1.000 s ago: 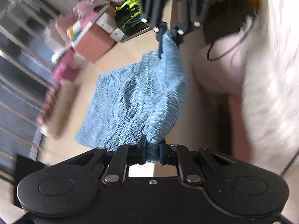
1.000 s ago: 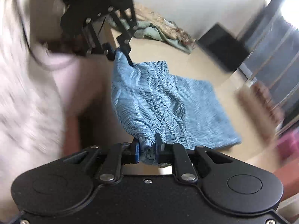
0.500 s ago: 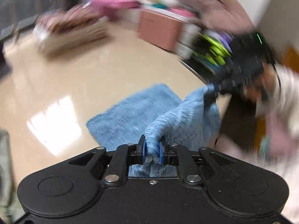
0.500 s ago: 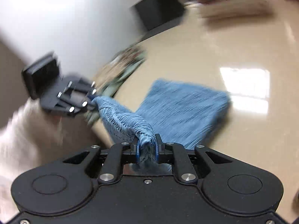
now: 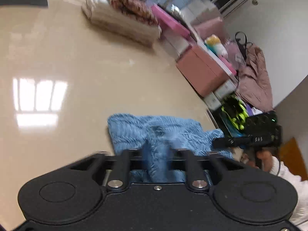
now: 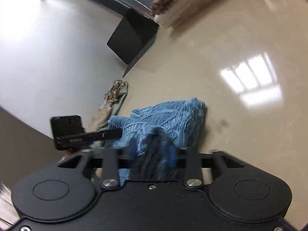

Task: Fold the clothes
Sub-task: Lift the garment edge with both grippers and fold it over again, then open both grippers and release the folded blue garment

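Left wrist view: white marking on the right tool (image 5: 217, 142) is seen but blurred and cannot be read. The blue ribbed garment (image 5: 132, 129) is spread on the beige bench (image 5: 77, 77). The left tool (image 5: 157, 154) is closed onto a bunched edge; the right tool is clamped on another edge.

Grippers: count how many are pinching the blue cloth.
2. The left gripper and the right gripper each pinch the blue cloth, bunched on the beige table.

One blue garment (image 5: 154, 127); two hand-held grippers; one black box (image 6: 132, 38); one pink box (image 5: 202, 73).
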`<state>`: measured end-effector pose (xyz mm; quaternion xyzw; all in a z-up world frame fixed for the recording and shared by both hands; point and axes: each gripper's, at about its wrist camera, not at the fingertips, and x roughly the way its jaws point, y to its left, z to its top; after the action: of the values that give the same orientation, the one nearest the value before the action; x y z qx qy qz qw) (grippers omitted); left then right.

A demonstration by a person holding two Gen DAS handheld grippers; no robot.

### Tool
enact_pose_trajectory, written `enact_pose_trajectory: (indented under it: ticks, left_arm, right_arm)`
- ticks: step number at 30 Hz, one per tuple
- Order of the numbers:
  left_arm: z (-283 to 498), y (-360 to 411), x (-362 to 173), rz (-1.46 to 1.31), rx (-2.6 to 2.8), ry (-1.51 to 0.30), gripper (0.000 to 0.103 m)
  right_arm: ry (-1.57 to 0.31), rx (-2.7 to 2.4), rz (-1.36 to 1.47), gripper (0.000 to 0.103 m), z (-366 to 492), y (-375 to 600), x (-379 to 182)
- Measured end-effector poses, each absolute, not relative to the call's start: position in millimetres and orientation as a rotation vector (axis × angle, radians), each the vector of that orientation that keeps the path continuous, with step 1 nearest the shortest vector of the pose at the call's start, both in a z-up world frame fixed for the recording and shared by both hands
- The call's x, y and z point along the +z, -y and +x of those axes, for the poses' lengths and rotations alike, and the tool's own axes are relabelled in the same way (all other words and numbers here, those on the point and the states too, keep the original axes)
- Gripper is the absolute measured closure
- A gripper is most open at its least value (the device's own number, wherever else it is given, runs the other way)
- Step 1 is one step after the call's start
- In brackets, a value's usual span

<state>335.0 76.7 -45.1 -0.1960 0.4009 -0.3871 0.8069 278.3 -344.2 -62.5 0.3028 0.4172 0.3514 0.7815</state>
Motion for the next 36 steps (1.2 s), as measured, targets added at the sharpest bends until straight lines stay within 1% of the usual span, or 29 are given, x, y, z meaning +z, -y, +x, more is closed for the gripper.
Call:
enact_pose_trajectory:
  ticks: [3,6,11,16,19,25,28,29,30,31,32,33,34,35,36]
  left_arm:
    - [329,-78,-35,-0.463,-0.831,-0.772,0.093]
    - [333,-80,-29,-0.533,-0.813,-0.74,0.093]
    - [345,-88,-33,-0.669,-0.775,-0.682,0.093]
    - [351,-92,-31,-0.714,-0.764,-0.642,0.093]
    - [369,-88,-37,-0.718,-0.699,-0.671,0.093]
    - [400,-88,-70,-0.769,-0.562,-0.74,0.092]
    - [407,-89,-84,-0.799,-0.54,-0.756,0.088]
    - [408,-91,-85,-0.811,-0.548,-0.749,0.084]
    - [407,-92,-85,-0.813,-0.556,-0.737,0.081]
    - [407,-93,-82,-0.803,-0.561,-0.723,0.071]
    - [404,-94,-78,-0.776,-0.554,-0.704,0.059]
    - [401,-96,-71,-0.737,-0.533,-0.682,0.052]
    - [397,-97,-65,-0.695,-0.505,-0.658,0.035]
    - [389,-96,-56,-0.645,-0.474,-0.621,0.023]
    - [380,-95,-46,-0.589,-0.439,-0.577,0.022]
  right_arm:
    - [-0.807,0.786,0.621,0.09,278,340,-44]
    - [-0.757,0.778,0.611,0.09,289,337,-30]
    - [-0.737,0.713,0.724,0.09,313,350,-39]
    - [-0.637,0.733,0.812,0.09,318,355,-38]
    - [-0.659,0.68,0.811,0.09,333,353,-41]
    - [-0.73,0.566,0.8,0.089,371,346,-66]
    - [-0.753,0.514,0.756,0.086,381,341,-74]
    - [-0.754,0.503,0.734,0.086,382,340,-76]
    - [-0.752,0.502,0.728,0.085,382,339,-77]
    - [-0.744,0.499,0.724,0.082,381,340,-77]
    - [-0.728,0.492,0.722,0.079,378,341,-75]
    - [-0.712,0.486,0.72,0.077,376,342,-73]
    - [-0.693,0.478,0.715,0.068,372,342,-69]
    - [-0.666,0.461,0.698,0.042,365,343,-62]
    - [-0.636,0.429,0.665,0.028,358,342,-54]
